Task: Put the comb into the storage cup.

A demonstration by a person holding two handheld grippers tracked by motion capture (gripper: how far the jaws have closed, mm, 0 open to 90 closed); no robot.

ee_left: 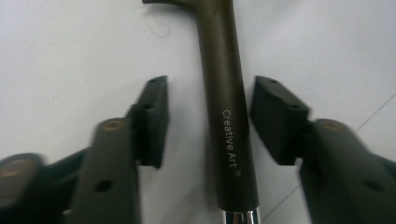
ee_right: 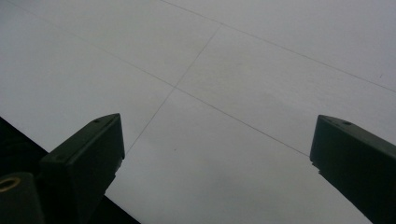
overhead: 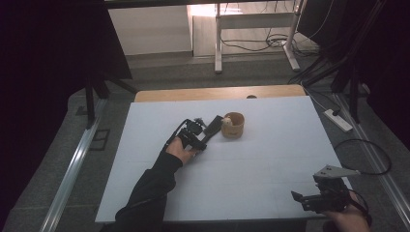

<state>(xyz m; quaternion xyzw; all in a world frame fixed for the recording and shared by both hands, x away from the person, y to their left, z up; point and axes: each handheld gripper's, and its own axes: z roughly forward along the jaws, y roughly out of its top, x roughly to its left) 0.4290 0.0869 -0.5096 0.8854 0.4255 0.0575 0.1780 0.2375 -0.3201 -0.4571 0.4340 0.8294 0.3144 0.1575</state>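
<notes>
A dark brown brush handle (ee_left: 224, 93) printed "Creative Art", with a metal collar at its near end, lies on the white table (ee_left: 70, 46) between my left gripper's (ee_left: 212, 107) jaws. Both pads (ee_left: 152, 121) stand off it, the right one by only a sliver, so that gripper is open around the handle. From above, the left gripper (overhead: 215, 124) points at a small wooden cup (overhead: 234, 126) mid-table, with a pale thing at the cup's left rim. My right gripper (overhead: 299, 197) rests at the table's near right corner, wide open (ee_right: 215, 140) over bare table.
A wooden strip (overhead: 217, 93) runs along the table's far edge. On the floor to the right lie a power strip (overhead: 338, 120) and a looped cable (overhead: 362, 157). Desk legs (overhead: 217, 43) stand beyond the table, and a metal rail (overhead: 72, 169) runs at the left.
</notes>
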